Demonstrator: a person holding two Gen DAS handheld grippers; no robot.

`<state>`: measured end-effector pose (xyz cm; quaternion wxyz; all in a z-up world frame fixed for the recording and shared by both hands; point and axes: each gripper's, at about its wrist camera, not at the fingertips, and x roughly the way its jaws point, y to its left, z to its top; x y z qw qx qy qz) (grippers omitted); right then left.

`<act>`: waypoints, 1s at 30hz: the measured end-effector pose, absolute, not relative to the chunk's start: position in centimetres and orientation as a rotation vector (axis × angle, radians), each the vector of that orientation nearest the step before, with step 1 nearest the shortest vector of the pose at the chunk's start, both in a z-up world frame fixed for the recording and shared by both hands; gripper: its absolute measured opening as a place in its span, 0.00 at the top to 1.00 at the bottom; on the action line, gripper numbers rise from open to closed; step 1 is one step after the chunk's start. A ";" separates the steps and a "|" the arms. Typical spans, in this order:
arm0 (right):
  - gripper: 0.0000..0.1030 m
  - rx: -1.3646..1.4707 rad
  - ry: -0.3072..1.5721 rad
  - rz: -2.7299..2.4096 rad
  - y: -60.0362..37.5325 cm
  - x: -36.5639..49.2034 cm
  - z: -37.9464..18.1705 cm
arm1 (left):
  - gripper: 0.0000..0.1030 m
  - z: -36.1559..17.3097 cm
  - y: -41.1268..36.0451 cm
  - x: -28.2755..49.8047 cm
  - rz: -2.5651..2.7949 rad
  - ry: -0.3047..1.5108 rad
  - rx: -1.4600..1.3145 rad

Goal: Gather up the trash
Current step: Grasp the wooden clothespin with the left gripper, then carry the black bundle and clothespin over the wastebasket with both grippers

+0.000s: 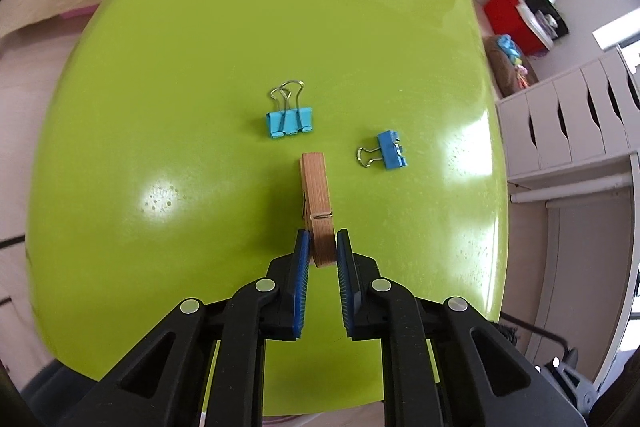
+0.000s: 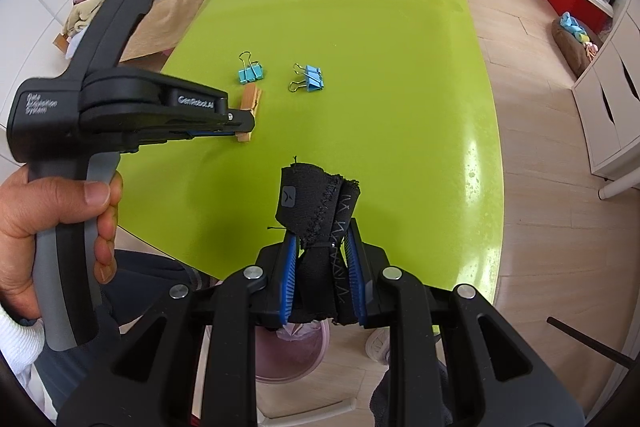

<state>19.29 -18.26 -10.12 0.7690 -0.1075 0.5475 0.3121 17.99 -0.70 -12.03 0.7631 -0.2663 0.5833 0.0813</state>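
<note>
left tool pinches the wooden clothespin on the green table; right tool grips black fabric.

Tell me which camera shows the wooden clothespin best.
The left wrist view: the wooden clothespin lies full length on the green table, its near end between the left gripper's jaws. The right wrist view shows it small, partly hidden behind that gripper.

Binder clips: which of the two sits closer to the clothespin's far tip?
The lighter blue binder clip, wire handles pointing away from the left claw. The darker blue clip lies farther right.
</note>
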 end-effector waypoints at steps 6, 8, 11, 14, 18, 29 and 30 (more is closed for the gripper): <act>0.78 -0.238 1.177 0.684 -18.1 18.9 -9.9 | 0.88 -10.1 -1.2 16.3 0.117 1.208 -0.430; 0.78 -0.244 1.172 0.689 -18.0 18.6 -9.8 | 0.88 -9.5 -1.1 15.5 0.102 1.190 -0.402; 0.78 -0.246 1.164 0.694 -18.0 18.1 -9.5 | 0.88 -8.6 -1.1 14.0 0.084 1.167 -0.356; 0.78 -0.257 1.145 0.703 -17.9 17.5 -8.8 | 0.88 -7.7 -1.0 12.4 0.065 1.143 -0.312; 0.78 -0.259 1.120 0.711 -18.3 16.6 -8.0 | 0.88 -6.3 -1.2 10.1 0.035 1.105 -0.269; 0.78 -0.286 1.043 0.753 -19.4 12.1 -5.8 | 0.88 -3.6 -2.3 3.5 -0.032 1.023 -0.209; 0.78 -0.287 1.038 0.758 -19.4 11.7 -5.7 | 0.88 -3.6 -2.3 2.8 -0.034 1.020 -0.207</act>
